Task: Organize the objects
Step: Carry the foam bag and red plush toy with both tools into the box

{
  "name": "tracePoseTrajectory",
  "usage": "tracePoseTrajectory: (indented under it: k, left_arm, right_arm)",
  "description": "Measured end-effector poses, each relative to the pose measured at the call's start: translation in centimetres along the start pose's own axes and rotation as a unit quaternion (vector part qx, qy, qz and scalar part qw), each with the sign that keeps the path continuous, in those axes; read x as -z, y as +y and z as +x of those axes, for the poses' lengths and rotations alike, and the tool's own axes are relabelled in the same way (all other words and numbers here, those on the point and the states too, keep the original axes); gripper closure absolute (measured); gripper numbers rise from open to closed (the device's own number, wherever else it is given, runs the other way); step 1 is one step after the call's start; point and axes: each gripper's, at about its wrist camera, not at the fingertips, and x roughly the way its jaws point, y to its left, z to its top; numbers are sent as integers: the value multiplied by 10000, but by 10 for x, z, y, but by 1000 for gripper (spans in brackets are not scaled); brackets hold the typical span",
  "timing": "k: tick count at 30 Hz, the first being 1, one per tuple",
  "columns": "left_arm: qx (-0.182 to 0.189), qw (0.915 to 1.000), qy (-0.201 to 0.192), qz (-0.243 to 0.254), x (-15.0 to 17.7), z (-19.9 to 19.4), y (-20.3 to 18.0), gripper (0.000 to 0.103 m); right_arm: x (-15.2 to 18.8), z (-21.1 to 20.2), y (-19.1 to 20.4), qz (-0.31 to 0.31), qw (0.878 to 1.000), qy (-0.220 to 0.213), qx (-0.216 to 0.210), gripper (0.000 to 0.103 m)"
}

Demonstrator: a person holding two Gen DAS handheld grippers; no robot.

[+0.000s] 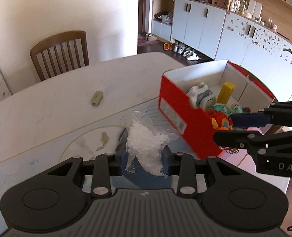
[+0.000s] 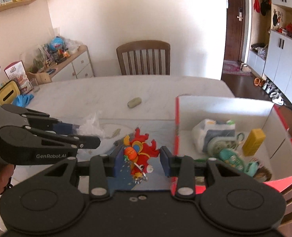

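My left gripper (image 1: 145, 158) is shut on a clear plastic bag of white granules (image 1: 146, 142), held above the fish-patterned mat (image 1: 82, 144). My right gripper (image 2: 141, 158) is shut on a red plush keychain toy (image 2: 140, 150), its metal ring dangling below. In the left wrist view the right gripper (image 1: 223, 129) holds the toy (image 1: 221, 122) against the near corner of the red box (image 1: 177, 106). In the right wrist view the left gripper (image 2: 87, 135) and the bag (image 2: 90, 125) are at the left. The open red box (image 2: 224, 106) stands to the right.
The box holds a yellow block (image 2: 253, 142), a wipes pack (image 2: 211, 132) and teal items. A small grey-green object (image 2: 134, 102) lies on the white table (image 2: 106, 90). A wooden chair (image 2: 144, 57) stands behind it. A yellow tissue box (image 2: 7, 93) and blue gloves sit at the left edge.
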Motion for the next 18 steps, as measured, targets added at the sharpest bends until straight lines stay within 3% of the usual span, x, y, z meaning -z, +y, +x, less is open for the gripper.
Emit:
tracePoseTrajectory:
  k: [18]
  left_arm:
    - [26, 9994, -231, 241, -48, 11, -88, 69]
  right_arm:
    - [-7, -40, -95, -193, 9989, -290, 304, 65]
